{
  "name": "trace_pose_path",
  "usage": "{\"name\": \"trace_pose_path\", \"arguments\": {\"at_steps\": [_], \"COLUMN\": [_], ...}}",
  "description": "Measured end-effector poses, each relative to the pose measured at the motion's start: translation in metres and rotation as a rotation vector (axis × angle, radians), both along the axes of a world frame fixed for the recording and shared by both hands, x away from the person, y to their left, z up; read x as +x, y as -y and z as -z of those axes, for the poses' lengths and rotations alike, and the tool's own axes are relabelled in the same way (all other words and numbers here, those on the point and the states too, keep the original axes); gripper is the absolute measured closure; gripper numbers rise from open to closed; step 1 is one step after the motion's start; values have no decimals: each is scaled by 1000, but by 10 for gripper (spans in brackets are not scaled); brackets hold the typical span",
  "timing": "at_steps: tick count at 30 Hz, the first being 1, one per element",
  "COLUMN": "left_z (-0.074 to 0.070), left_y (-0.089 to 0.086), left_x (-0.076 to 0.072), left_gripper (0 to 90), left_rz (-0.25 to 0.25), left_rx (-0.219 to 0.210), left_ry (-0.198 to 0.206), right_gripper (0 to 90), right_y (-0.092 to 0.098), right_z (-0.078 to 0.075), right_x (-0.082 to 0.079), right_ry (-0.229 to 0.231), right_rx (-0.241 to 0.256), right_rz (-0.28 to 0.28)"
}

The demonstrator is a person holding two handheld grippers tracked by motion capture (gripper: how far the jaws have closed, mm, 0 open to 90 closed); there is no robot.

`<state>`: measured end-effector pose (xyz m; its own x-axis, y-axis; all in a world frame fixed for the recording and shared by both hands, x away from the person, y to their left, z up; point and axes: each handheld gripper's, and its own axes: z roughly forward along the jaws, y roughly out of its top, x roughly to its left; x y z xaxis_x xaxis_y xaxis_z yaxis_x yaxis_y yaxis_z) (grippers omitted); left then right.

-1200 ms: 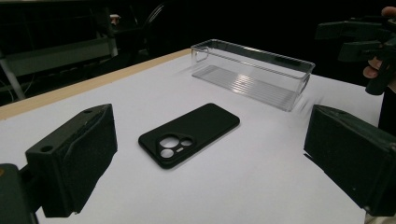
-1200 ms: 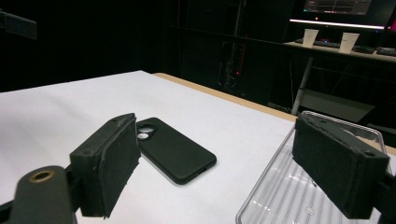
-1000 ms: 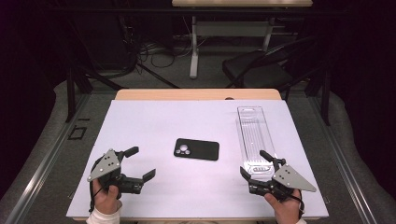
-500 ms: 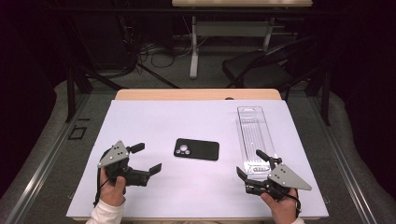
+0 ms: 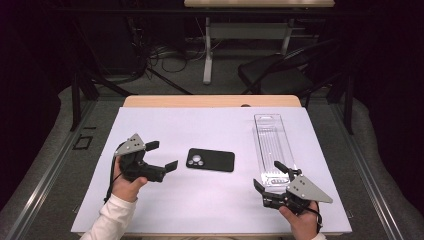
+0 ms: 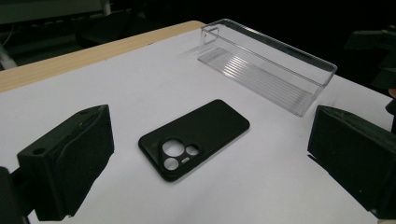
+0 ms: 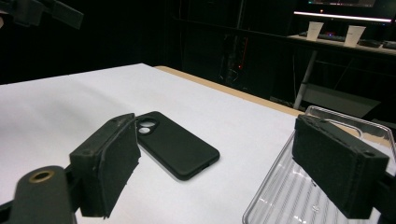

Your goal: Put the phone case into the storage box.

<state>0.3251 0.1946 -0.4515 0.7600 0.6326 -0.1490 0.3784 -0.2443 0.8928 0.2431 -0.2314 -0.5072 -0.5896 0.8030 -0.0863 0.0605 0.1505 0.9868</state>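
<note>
Black phone case (image 5: 210,160) beyond left fingers (image 5: 171,165)

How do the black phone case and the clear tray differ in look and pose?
The phone case is opaque black and flat with camera cutouts; the clear tray is see-through, with raised walls and a ribbed floor. The phone case lies crosswise mid-table; the tray runs lengthwise at the right. Both rest on the white table cover, untouched.

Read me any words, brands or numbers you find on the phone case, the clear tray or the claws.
No readable text anywhere.
Black phone case: plain back with camera cutouts, no brand or lettering.
Clear plastic tray: a small label at its near end, too small and blurred to read.
Left claw and right claw: no markings legible.
</note>
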Motion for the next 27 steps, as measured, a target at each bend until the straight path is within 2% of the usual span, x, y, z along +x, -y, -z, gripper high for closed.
{"name": "trace_pose_path", "arguments": {"at_steps": [1,8,18,23,25,27], "left_z": [-1,-8,-11,-11,-12,-13], "left_y": [1,7,16,23,25,29], "left_x": [2,17,37,45,49,52], "left_gripper": [5,5,17,93,144,157], "left_rz": [-3,2,-40,-43,-42,-43], "left_rx": [14,25,66,80,78,71], "left_ry": [-8,-37,-38,-37,-36,-40], "right_gripper": [139,139,139,139,139,139], "right_y": [0,1,0,0,0,0], "right_z": [0,1,2,2,2,2], "right_x": [0,1,2,2,2,2], "right_ry": [-3,-5,-4,-7,-10,-10], "right_rx": [0,6,0,-3,-2,-2], "right_rz": [0,6,4,4,4,3]}}
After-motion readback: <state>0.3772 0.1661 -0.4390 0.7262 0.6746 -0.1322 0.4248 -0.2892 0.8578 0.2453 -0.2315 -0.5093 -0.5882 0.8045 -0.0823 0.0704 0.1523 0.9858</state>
